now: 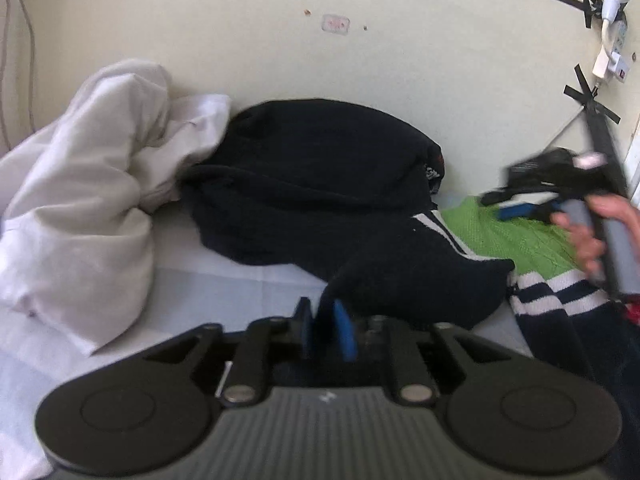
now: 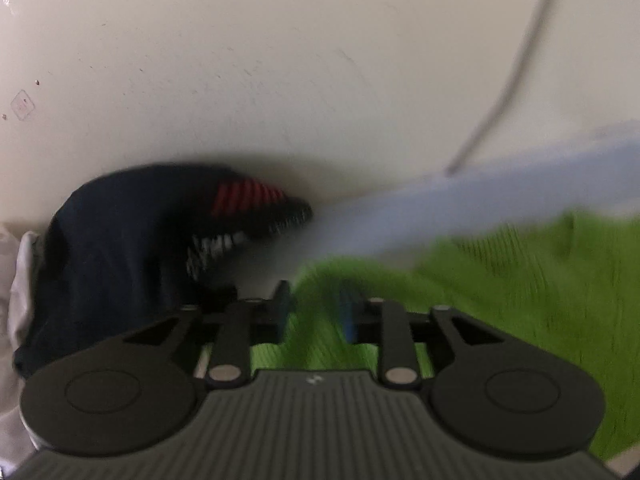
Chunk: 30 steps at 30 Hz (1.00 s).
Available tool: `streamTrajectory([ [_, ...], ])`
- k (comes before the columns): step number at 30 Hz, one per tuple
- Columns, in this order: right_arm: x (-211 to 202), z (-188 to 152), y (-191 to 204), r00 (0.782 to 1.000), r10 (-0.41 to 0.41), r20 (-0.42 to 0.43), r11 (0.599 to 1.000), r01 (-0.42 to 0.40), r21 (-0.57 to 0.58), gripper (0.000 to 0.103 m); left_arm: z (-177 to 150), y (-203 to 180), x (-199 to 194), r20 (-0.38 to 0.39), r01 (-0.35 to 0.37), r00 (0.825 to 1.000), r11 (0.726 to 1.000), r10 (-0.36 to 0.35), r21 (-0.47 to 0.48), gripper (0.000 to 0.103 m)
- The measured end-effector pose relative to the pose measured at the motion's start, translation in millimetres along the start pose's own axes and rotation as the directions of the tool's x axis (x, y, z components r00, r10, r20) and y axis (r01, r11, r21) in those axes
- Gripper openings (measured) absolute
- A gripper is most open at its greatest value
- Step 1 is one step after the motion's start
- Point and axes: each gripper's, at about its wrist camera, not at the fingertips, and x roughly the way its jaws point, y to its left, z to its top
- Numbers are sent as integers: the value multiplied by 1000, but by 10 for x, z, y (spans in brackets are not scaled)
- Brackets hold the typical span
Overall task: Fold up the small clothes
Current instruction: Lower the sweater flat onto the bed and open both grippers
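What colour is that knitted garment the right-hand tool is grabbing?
Bright green knitted garment, blurred there; its colour and knit show best in the left wrist view.

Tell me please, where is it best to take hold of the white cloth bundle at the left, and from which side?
Probably at the loose lower corner of the white cloth bundle, which lies flat on the pale sheet. Come from the front, low along the sheet, since the upper part is a thick rounded heap pressed against the wall and the dark garment.
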Motion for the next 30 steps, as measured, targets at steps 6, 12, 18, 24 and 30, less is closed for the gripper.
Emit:
streamTrajectory([
  [6,-1204,-129,-807,985,67,156,998,-66,-13,40,-61,-76,-318,47,49,998,999,-48,-17,25],
  [12,-2105,-331,-1929,934,-240,265,965,258,-37,63,-203,-705,-298,-61,248,968,968,-245,41,46],
  [18,-1945,-449,-2614,967,-165,195,983,147,106,79,-440,-1260,-157,-249,382,899,923,-360,43,47],
  [24,-1603,-315,-2612,986,-107,127,994,103,43,10,-645,-1436,-247,-306,367,894,927,-329,77,53],
  [30,-1531,82,-3024,897,-395,197,913,360,193,10,-722,-1450,-322,-316,333,904,938,-287,101,56],
])
